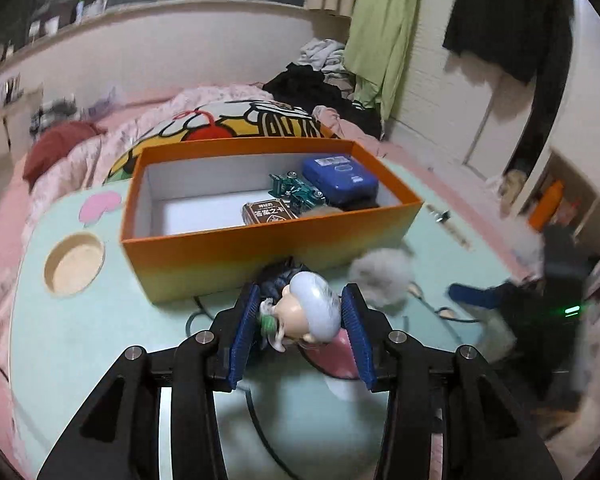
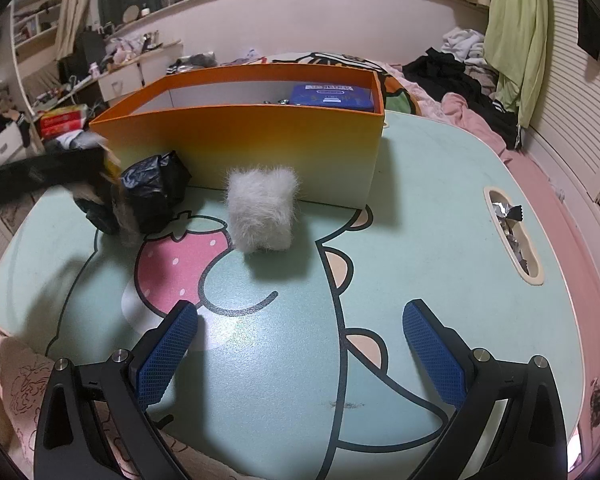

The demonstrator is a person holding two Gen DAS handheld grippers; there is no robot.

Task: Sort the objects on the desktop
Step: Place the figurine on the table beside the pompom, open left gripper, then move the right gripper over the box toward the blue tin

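The left hand-held gripper [image 1: 300,312] is pinching a small plastic figurine with a grey-white head and a pink base [image 1: 314,318], its blue pads pressed against either side of the head. The figurine hangs just in front of the near wall of the open orange cardboard box [image 1: 260,240], probably so that it can be carried over that wall and dropped inside. The box already holds a blue rectangular tin [image 1: 338,178], a green toy vehicle [image 1: 296,194] and a brown printed card pack [image 1: 270,213], so it looks like the sorting bin.

The right hand-held gripper [image 2: 300,348] is spread wide and empty, low over the pale green cartoon-printed surface [image 2: 420,240] in front of the box. A fluffy white fur block [image 2: 262,210] lies just before the box's front wall, seemingly its next pick. A crumpled black plastic bundle [image 2: 154,192] sits just left of the block, close against the box.
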